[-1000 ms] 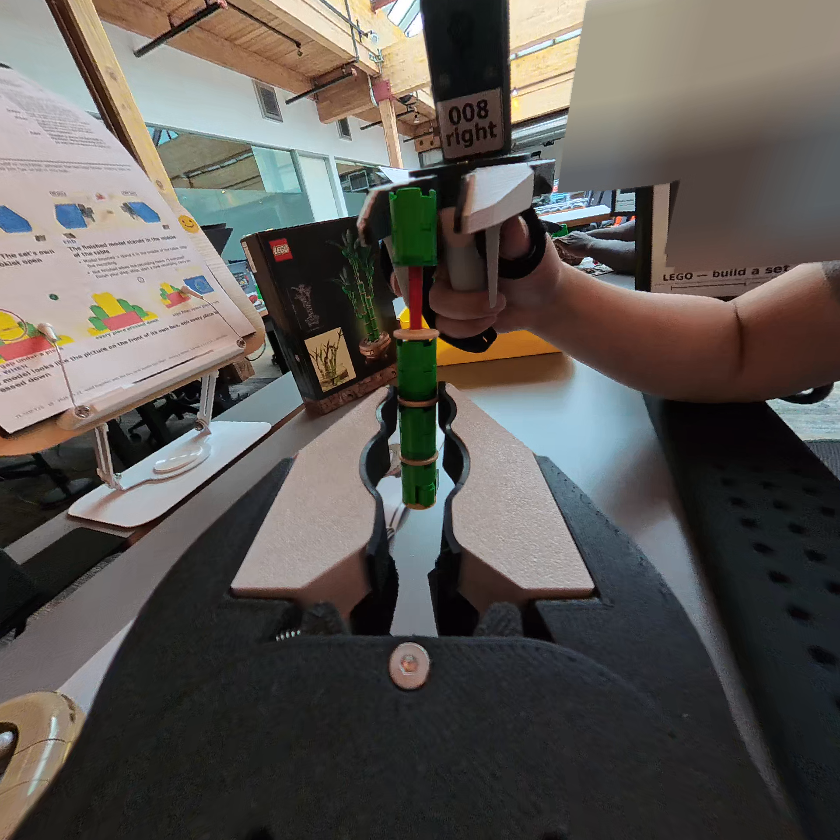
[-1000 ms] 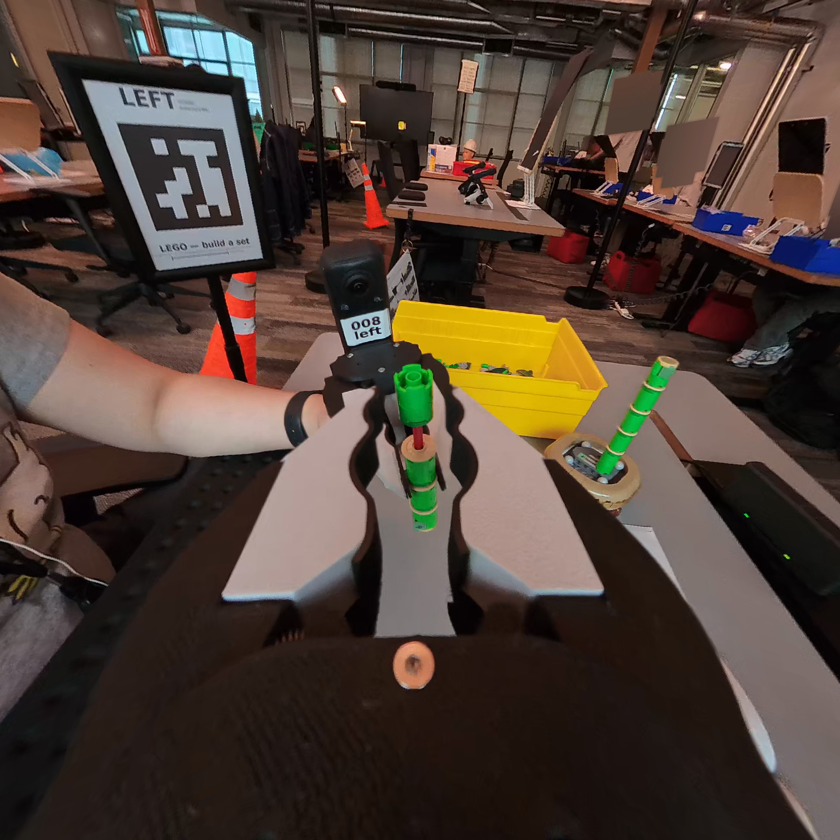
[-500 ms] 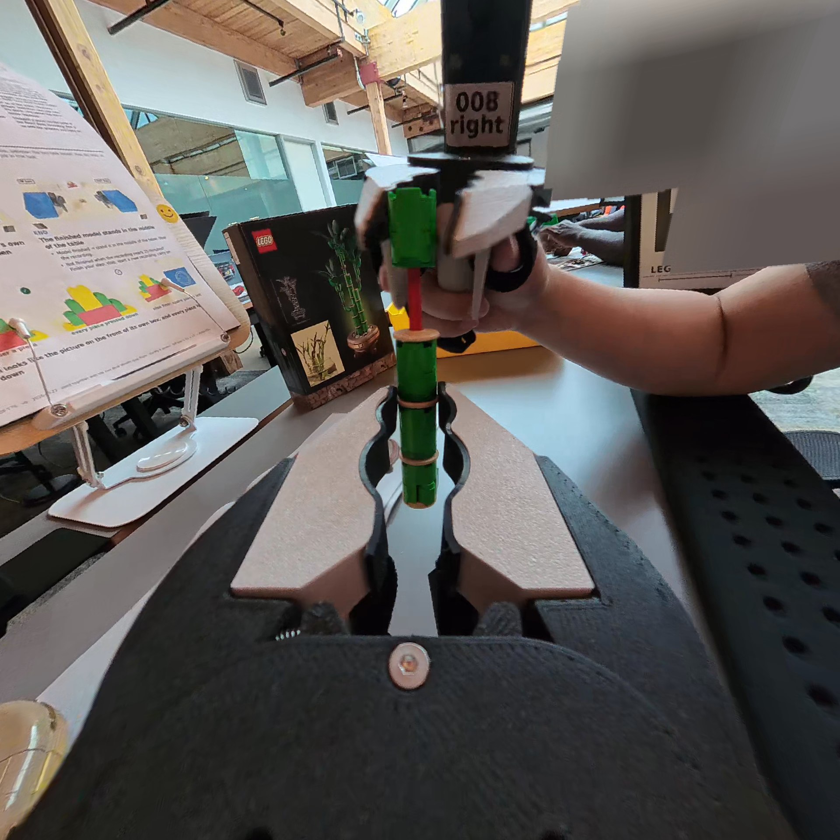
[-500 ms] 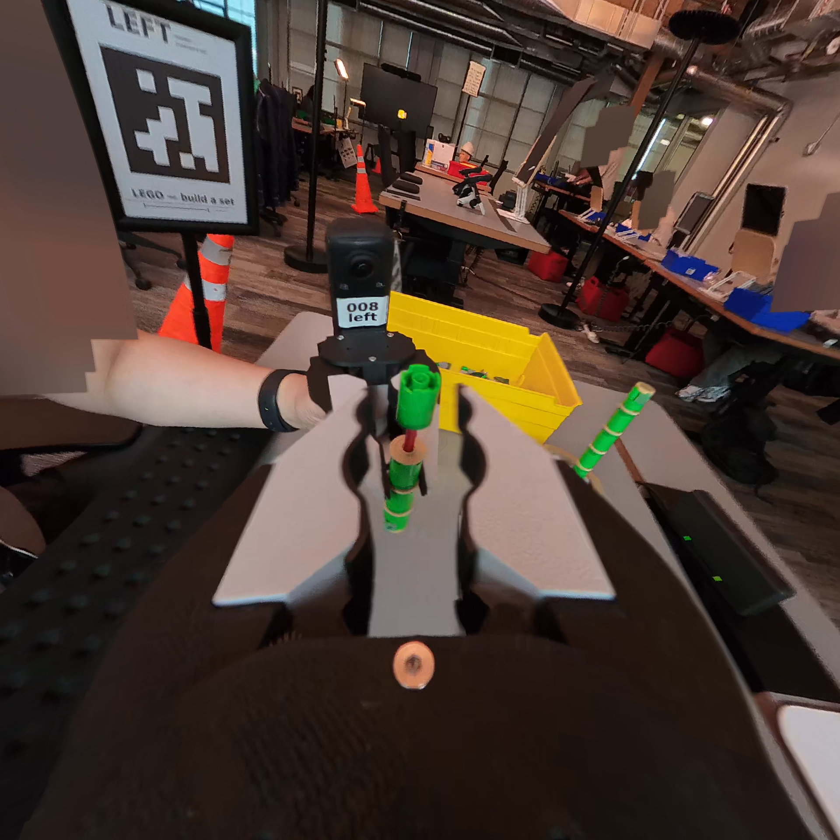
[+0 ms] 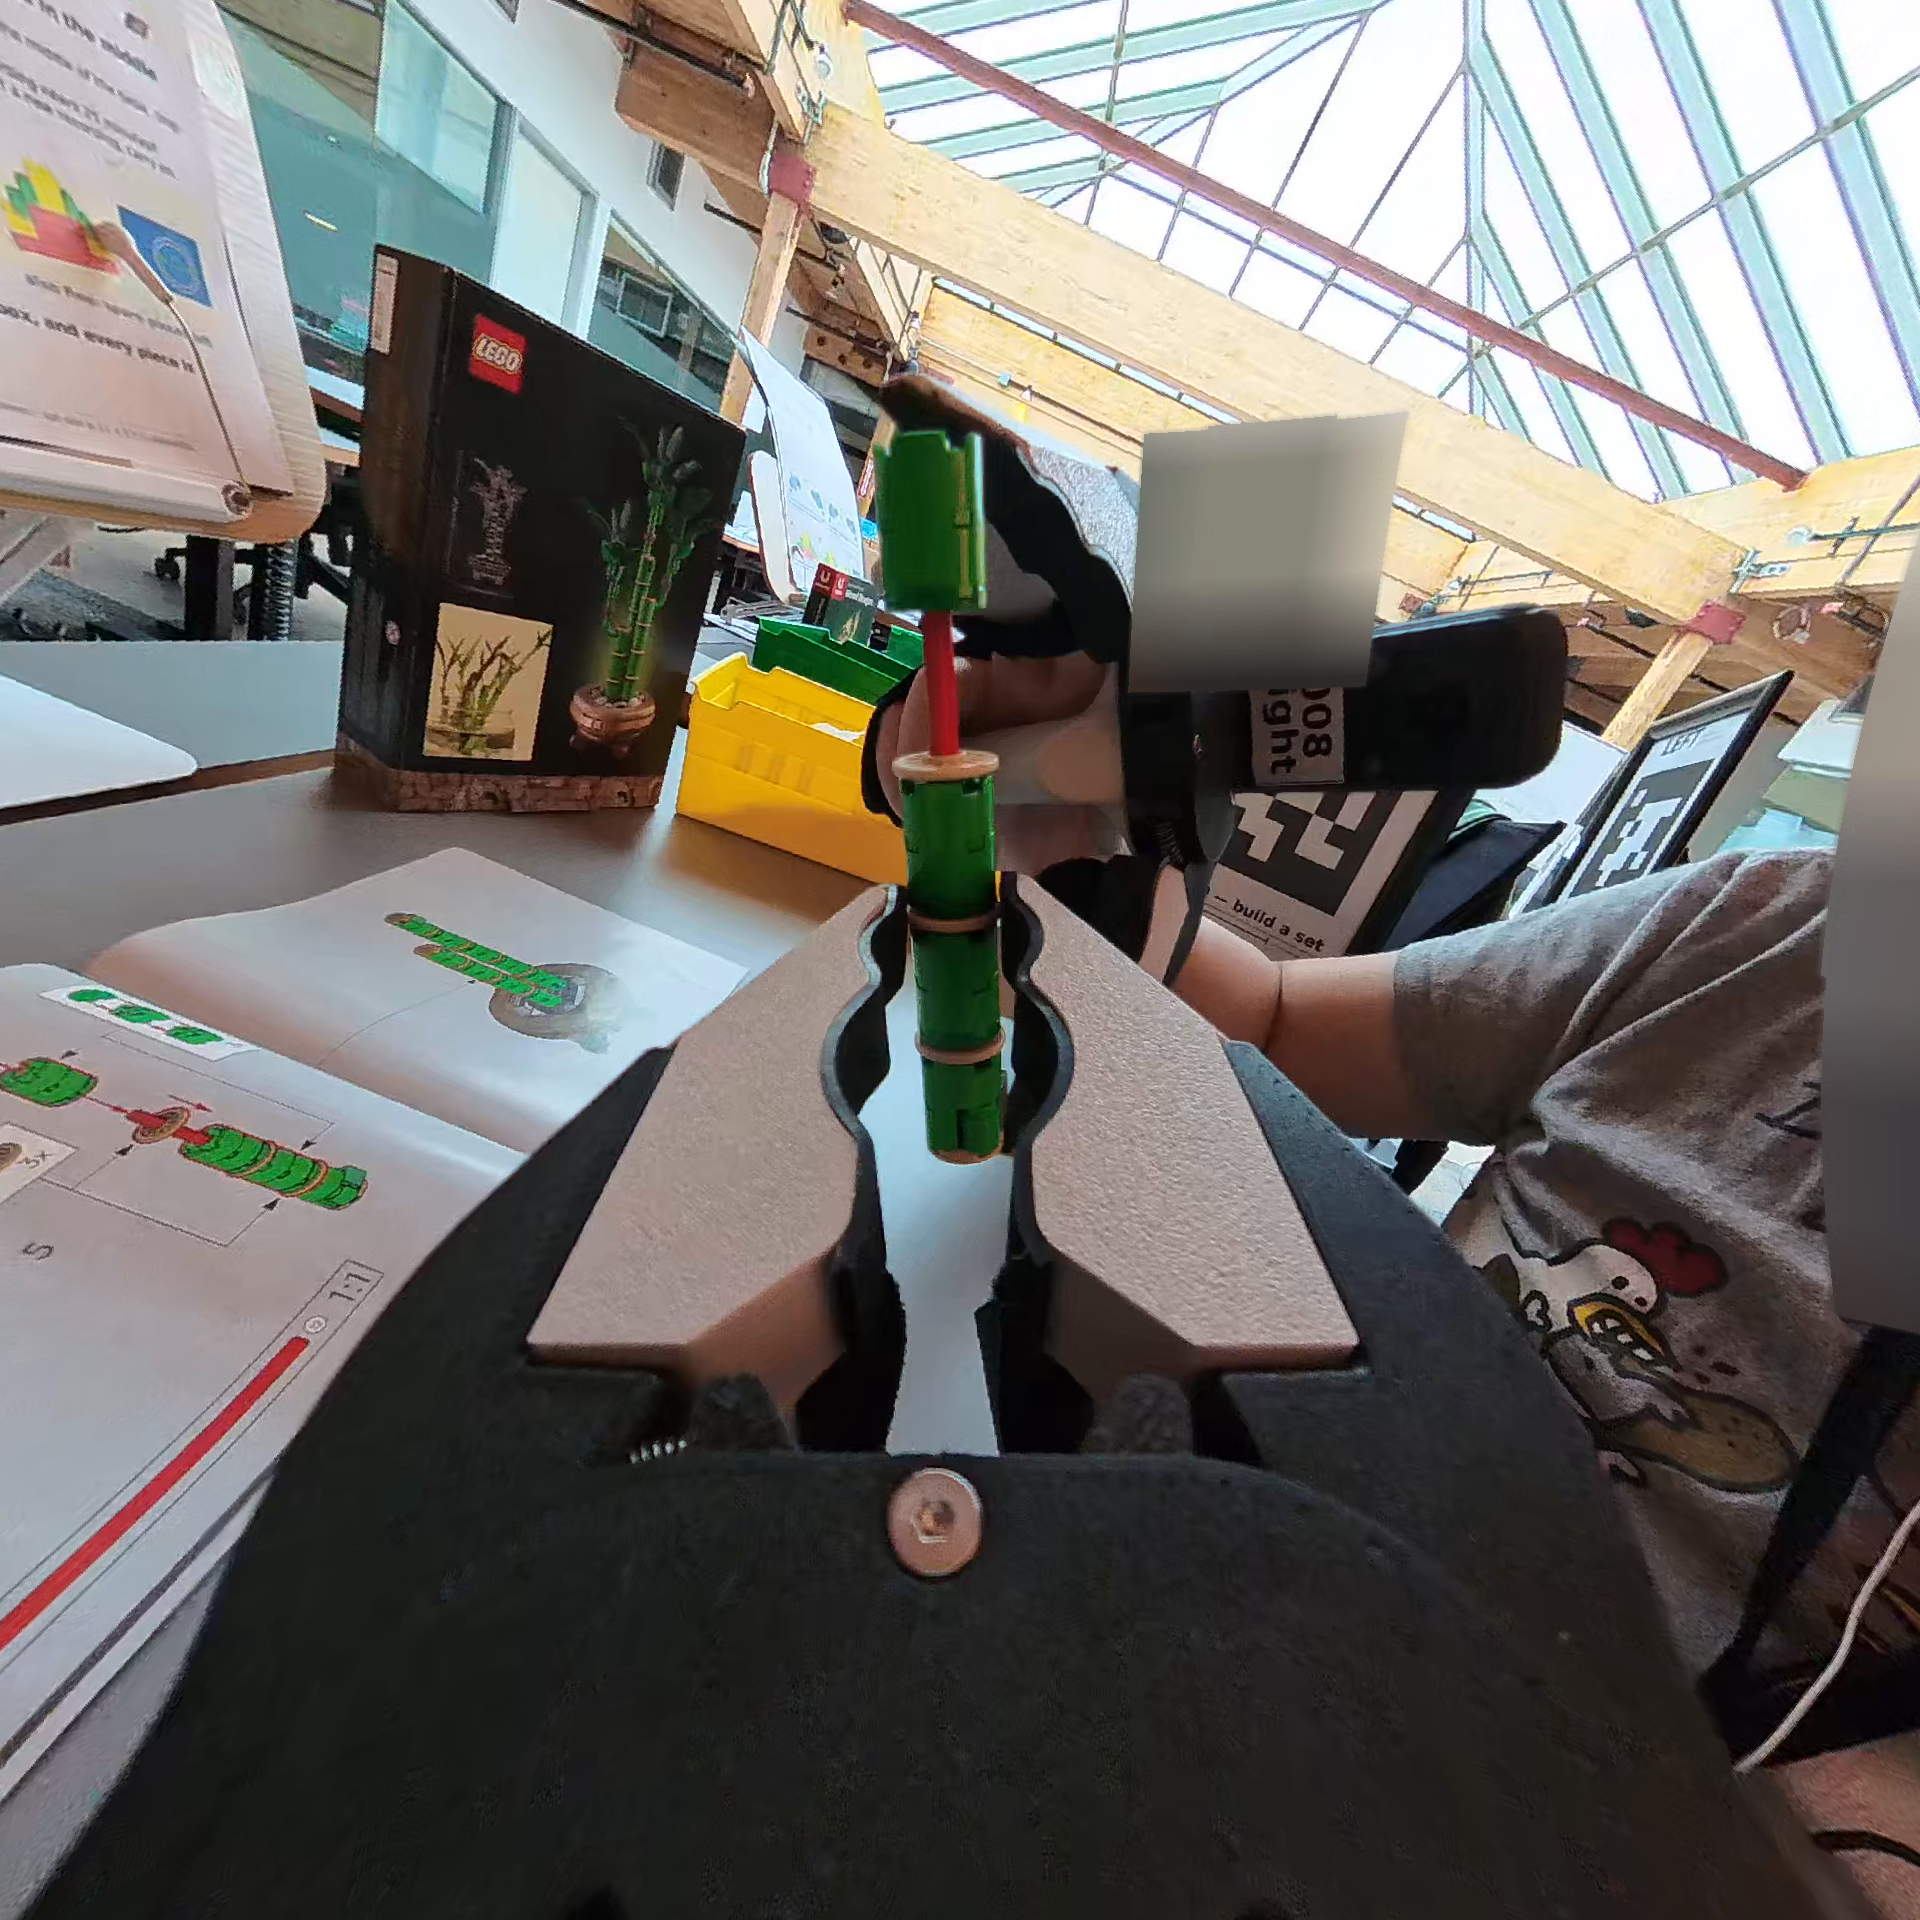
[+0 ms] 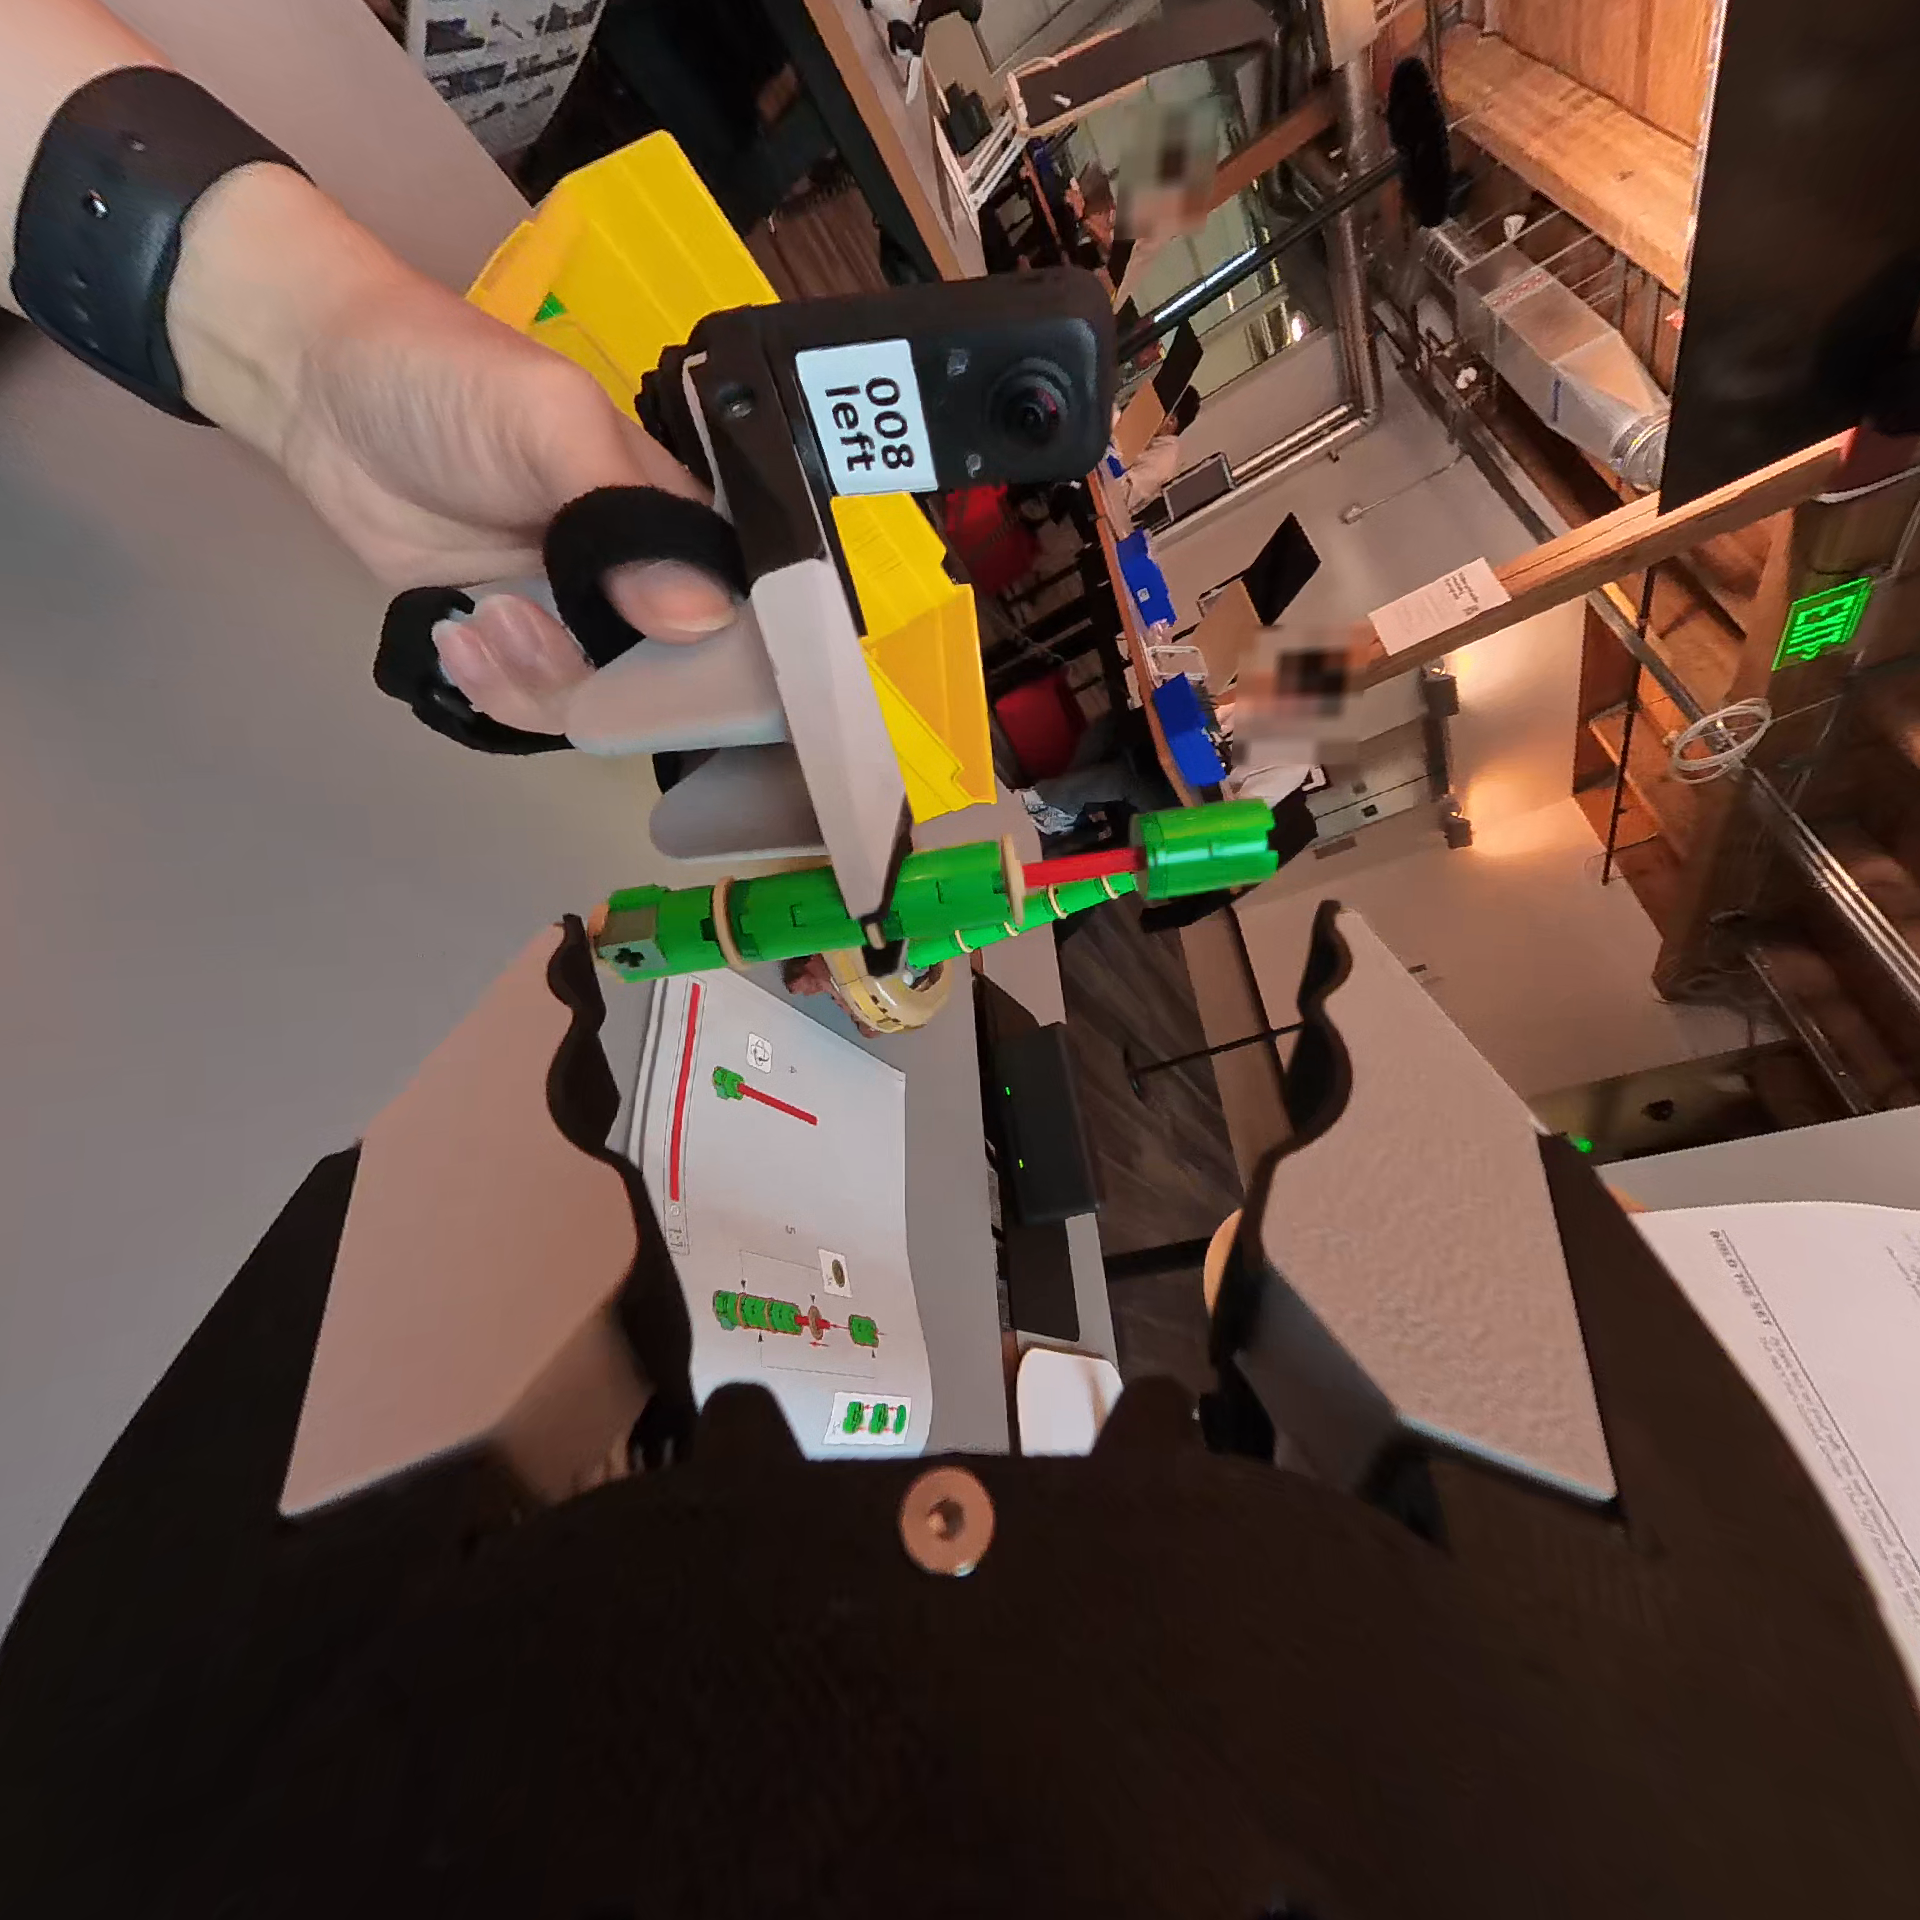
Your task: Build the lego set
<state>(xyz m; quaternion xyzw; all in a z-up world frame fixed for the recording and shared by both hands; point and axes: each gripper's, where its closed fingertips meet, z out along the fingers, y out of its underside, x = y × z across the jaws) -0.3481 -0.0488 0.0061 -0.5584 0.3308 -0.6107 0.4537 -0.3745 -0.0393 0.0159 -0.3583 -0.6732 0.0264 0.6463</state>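
Note:
A bamboo stalk of green segments and tan rings sits on a red axle. A separate green segment is on the axle's top, with bare axle below it. My left gripper is shut on the lower segments. In the right wrist view the stalk lies crosswise, pinched by the left gripper. My right gripper is open wide and rolled sideways. Its fingertips span the stalk end to end, and the green end segment is near the other tip.
An open instruction booklet lies on the grey table and also shows in the right wrist view. A yellow parts bin and the set's box stand behind. A second stalk in a tan pot stands beyond.
My right gripper has let go of the top green segment, opened wide and rolled sideways. My left gripper has swung over the booklet, still holding the stalk.

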